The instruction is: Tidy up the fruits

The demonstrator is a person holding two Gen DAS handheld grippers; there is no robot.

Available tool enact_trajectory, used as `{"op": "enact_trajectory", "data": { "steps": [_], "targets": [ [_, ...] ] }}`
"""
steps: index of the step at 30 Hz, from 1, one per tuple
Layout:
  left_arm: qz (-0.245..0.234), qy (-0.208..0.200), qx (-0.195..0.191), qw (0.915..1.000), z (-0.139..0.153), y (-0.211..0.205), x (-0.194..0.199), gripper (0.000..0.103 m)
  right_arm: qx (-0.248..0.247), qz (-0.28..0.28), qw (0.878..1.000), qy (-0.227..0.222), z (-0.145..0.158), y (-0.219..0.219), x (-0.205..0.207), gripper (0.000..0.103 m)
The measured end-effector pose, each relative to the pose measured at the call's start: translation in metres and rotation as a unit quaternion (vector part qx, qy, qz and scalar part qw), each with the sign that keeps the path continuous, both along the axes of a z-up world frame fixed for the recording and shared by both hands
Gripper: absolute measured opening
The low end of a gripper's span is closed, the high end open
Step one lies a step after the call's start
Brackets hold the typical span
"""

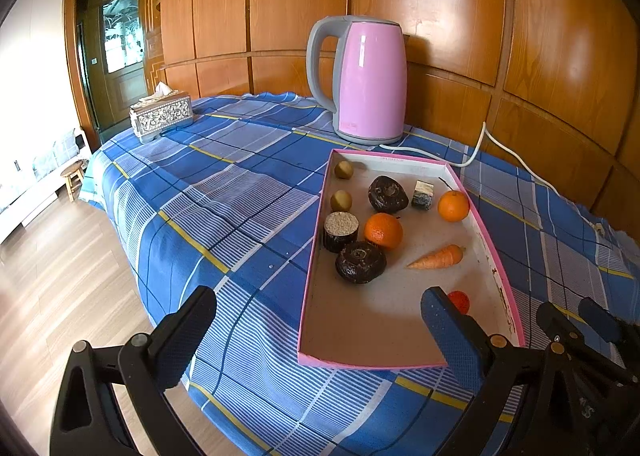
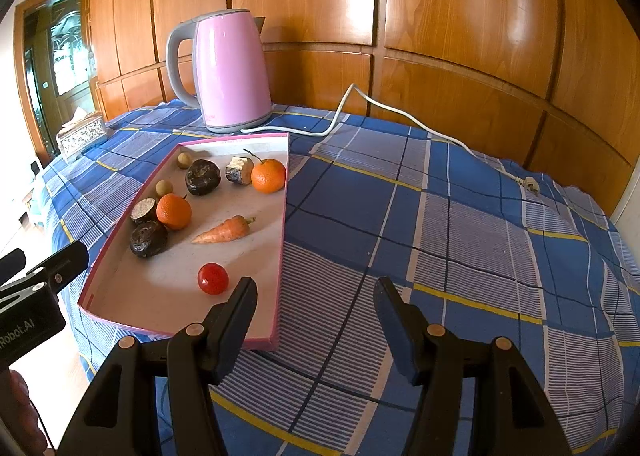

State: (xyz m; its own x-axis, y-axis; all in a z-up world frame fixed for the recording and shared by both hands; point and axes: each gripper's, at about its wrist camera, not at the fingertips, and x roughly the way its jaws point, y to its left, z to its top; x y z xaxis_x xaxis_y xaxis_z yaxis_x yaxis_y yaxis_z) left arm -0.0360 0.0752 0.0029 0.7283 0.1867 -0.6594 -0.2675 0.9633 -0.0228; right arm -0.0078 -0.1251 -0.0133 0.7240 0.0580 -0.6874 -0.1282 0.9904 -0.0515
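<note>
Both grippers hover short of the pink tray (image 2: 282,216), left gripper (image 1: 320,336) with jaws wide, right gripper (image 2: 316,320) part open, both empty — apparently poised to choose. Oranges (image 2: 173,210), carrot (image 2: 224,231) and tomato (image 2: 213,278) lie loose inside the tray on the tabletop (image 2: 460,216).

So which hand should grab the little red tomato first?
Probably the right. The right gripper is open, with the tomato just beyond its left finger. The left gripper is open too, but its finger partly hides it.
</note>
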Motion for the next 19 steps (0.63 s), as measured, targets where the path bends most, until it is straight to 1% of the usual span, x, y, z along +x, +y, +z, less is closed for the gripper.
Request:
{"op": "enact_trajectory", "data": {
  "steps": [19],
  "targets": [
    [-0.001, -0.004, -0.002, 1.0, -0.0006, 0.0001, -0.001, 0.103, 0.002, -0.001, 1.0, 0.001, -0.0011, -0.0016, 0.0, 0.062]
  ]
}}
